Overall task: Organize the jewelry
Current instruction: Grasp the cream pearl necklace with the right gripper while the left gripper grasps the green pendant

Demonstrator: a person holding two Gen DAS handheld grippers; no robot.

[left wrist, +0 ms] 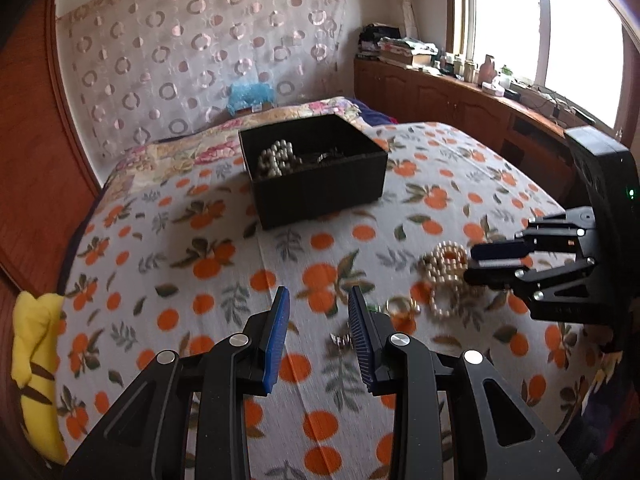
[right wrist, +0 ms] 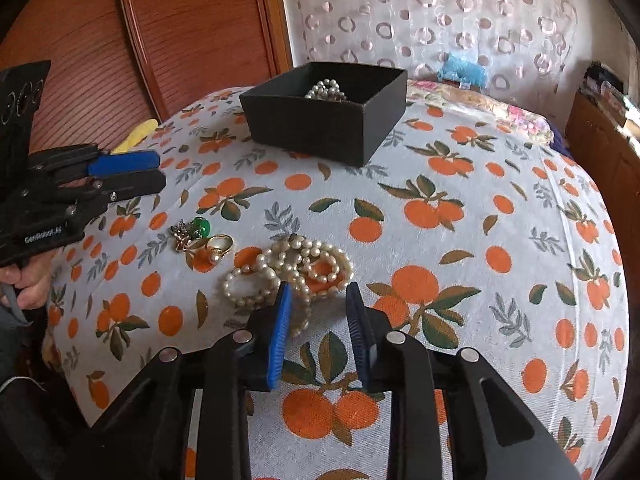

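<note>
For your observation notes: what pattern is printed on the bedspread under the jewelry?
Oranges with green leaves on the white fabric bedspread, shown best in the right wrist view.

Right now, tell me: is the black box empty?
No, a pearl strand already lies inside the black box on the bed.

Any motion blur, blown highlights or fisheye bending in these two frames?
Left wrist view: the window is blown out white, the bedspread near the left gripper looks smeared, straight edges bow. Right wrist view: sharper, pearl strands crisp, the bed bulges, corners vignetted black.
</note>
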